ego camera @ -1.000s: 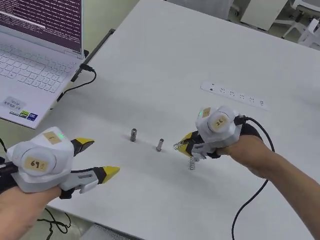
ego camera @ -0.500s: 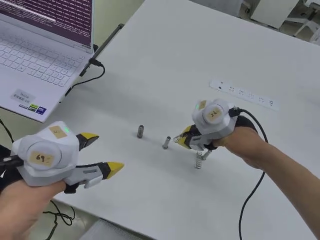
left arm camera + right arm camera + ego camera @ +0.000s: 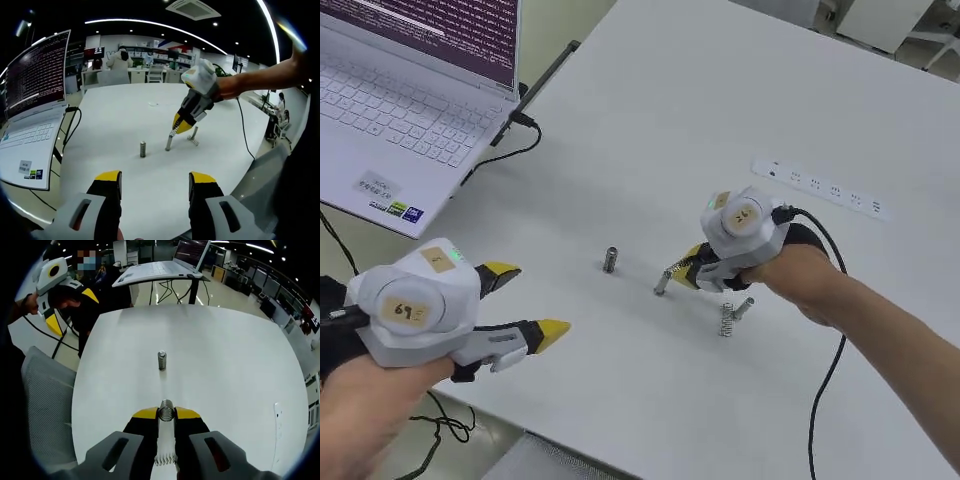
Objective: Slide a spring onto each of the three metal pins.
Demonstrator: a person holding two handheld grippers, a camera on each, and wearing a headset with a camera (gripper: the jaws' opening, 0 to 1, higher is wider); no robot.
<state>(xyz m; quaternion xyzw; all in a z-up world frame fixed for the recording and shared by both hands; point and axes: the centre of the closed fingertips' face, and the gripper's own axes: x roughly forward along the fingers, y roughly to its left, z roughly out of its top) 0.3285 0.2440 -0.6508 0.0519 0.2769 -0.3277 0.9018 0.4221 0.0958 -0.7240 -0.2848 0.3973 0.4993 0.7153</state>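
We see the right gripper low over the smooth white counter, its yellow-tipped jaws pressed together on a thin wire coil spring. In the right gripper view the spring sits pinched between the two jaws with its round open end facing forward. Its free end meets the top of a short grey metal pin that leans slightly. We cannot tell whether the coil has gone over the pin's tip.

To that pin's left stands a second pin, a small upright cylinder with a ribbed outline, as of a coil wound around it. In the right gripper view the second pin stands straight ahead of the jaws. Near the person's right hand, a third spring stands upright on the counter, with a short grey stub just beside it that is too small for us to identify.

The left gripper, a rounded white plastic shell, hovers at the near counter edge, well apart from the pins. Its jaws are spread wide and hold nothing. An open silver laptop lies at the far left, and a flat white power strip lies beyond the right gripper.
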